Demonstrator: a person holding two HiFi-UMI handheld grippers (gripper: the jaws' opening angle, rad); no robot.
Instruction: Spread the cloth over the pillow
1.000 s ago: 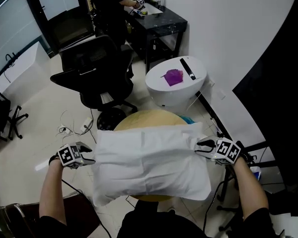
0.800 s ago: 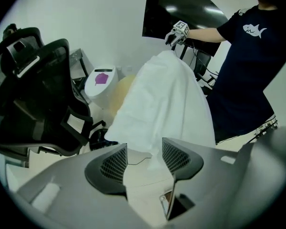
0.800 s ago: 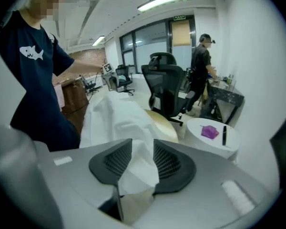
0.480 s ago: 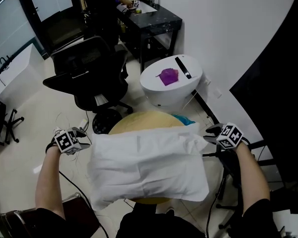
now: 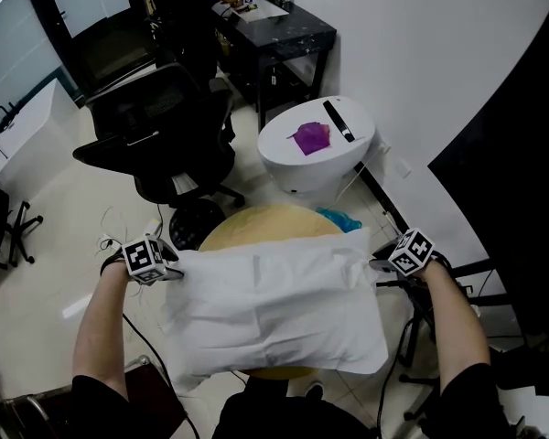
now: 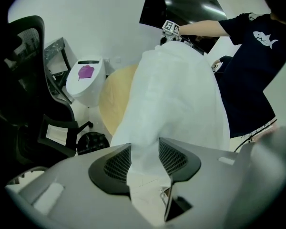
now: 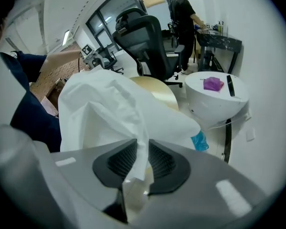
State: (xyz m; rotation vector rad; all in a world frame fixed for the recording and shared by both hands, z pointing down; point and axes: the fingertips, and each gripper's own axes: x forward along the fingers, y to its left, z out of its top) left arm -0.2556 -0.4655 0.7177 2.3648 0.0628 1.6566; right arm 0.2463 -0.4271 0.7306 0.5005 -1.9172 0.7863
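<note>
A white cloth lies draped over the pillow on a round yellowish table; the pillow itself is hidden beneath it. My left gripper is at the cloth's left edge. In the left gripper view a thick fold of cloth fills the gap of the left gripper, whose jaws are closing on it. My right gripper is at the cloth's far right corner. In the right gripper view a thin fold of cloth is pinched in the right gripper, whose jaws are also closing.
A white round pod with a purple item and a black bar stands beyond the table. A black office chair stands to the far left of it. A person stands at a black desk. Something teal shows at the table's far edge.
Half a second ago both grippers stood a little clear of the cloth's ends. Both have now moved inward onto the cloth, the left at its left edge, the right at its right corner.
</note>
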